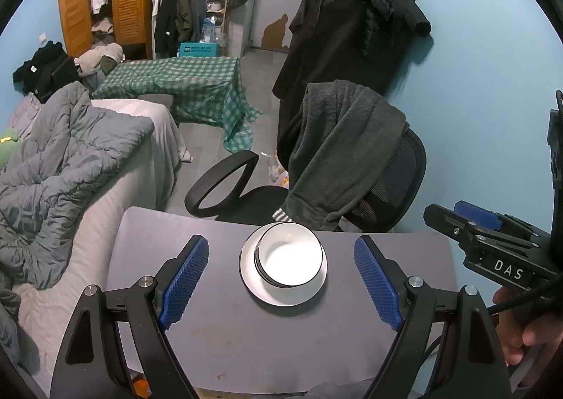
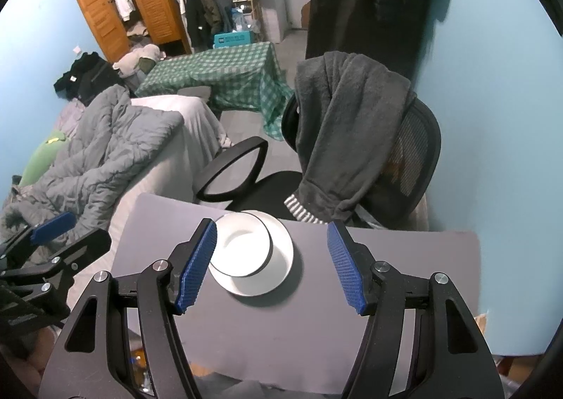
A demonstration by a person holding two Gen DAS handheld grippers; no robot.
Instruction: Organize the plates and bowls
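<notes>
Left wrist view: the left gripper (image 1: pixel 281 279) is seen with jaws wide apart and nothing between the pads; the stack sits just ahead of it, centred between the blue ribbed pads (image 1: pixel 184 279). The stack is made up of white black-rimmed bowls (image 1: pixel 290 256), nested, resting on a white round plate (image 1: pixel 281 295), all on a grey matt tabletop (image 1: pixel 246 339). How many bowls are nested cannot be told for sure; at least two rims are visible.

Right wrist view: the right gripper (image 2: pixel 271 265) is also spread, empty, with the stack ahead and slightly toward its left pad, not touched.

Handling, as judged: rigid ware, probably enamel or ceramic, glossy and therefore slippery against the pads; chipping is likely if knocked. Bowls are best taken across the rim wall, one pad inside and one outside. The plate lies flat, so little edge is offered; a low pinch at its overhanging lip would be needed, bowls lifted off first. Weight looks modest.
</notes>
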